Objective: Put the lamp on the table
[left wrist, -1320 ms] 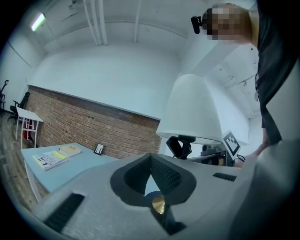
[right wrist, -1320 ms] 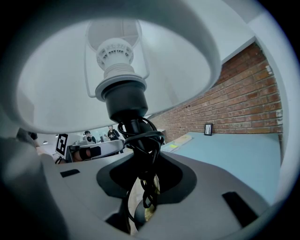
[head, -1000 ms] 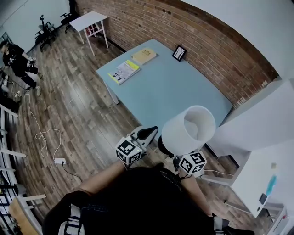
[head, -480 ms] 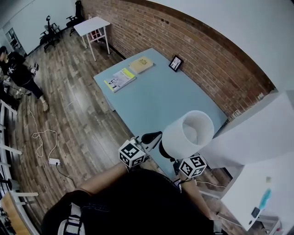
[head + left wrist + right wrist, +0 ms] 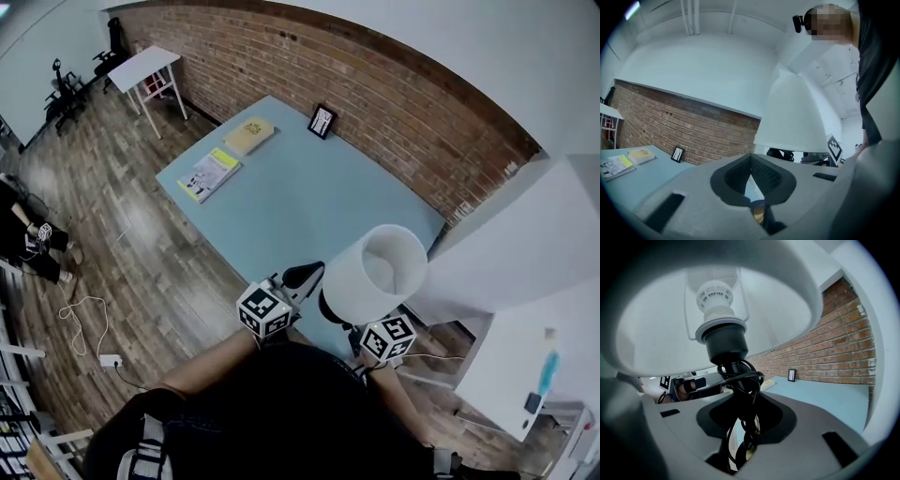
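Observation:
The lamp has a white shade [image 5: 375, 272] and a black stem [image 5: 737, 376] with its black cord wound around it. My right gripper [image 5: 345, 315] is shut on that stem below the bulb socket, and the lamp stands upright over the near corner of the light blue table [image 5: 281, 197]. From the right gripper view, the jaws [image 5: 743, 423] close around the stem and cord, with the shade [image 5: 740, 287] filling the top. My left gripper [image 5: 301, 278] hangs just left of the lamp, shut and empty. In the left gripper view its jaws [image 5: 751, 180] meet, with the shade [image 5: 792, 117] beyond.
On the table's far end lie a magazine [image 5: 208, 174], a yellow book [image 5: 248, 135] and a small picture frame [image 5: 322, 121] by the brick wall. A white cabinet [image 5: 506, 262] stands at the right. A small white table [image 5: 141, 67], a floor cable [image 5: 89, 319] and a person [image 5: 28, 239] are at the left.
The lamp stays held in my right gripper. The table and the things on it have slid left in the head view. The left gripper keeps its place beside the lamp.

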`<state>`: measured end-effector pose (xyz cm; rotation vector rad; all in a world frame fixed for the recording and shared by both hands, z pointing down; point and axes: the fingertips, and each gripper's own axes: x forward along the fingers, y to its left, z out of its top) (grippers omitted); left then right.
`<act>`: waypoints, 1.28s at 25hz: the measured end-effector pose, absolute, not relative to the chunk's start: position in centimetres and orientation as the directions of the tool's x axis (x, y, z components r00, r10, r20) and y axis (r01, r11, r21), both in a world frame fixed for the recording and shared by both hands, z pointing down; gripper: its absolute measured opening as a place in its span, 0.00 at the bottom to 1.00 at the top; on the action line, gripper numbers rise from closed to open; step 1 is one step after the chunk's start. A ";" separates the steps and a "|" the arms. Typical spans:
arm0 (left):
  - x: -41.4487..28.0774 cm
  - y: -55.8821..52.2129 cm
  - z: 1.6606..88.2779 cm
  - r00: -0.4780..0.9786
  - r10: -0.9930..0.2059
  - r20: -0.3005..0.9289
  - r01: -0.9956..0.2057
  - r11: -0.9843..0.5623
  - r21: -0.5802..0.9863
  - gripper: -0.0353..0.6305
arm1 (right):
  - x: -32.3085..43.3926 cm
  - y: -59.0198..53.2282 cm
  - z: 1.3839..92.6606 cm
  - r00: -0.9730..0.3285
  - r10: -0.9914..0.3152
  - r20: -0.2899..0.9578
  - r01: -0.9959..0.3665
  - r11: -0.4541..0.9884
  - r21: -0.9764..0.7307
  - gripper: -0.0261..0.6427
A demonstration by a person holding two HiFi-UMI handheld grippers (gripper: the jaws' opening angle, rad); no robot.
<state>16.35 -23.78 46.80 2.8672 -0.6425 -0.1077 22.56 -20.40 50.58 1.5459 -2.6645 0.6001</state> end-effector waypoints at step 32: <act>17.1 -45.3 53.2 0.953 -0.290 0.084 -0.302 -0.909 0.289 0.07 | 23.4 -40.1 56.9 -0.403 -0.865 0.300 -0.886 0.286 -0.366 0.20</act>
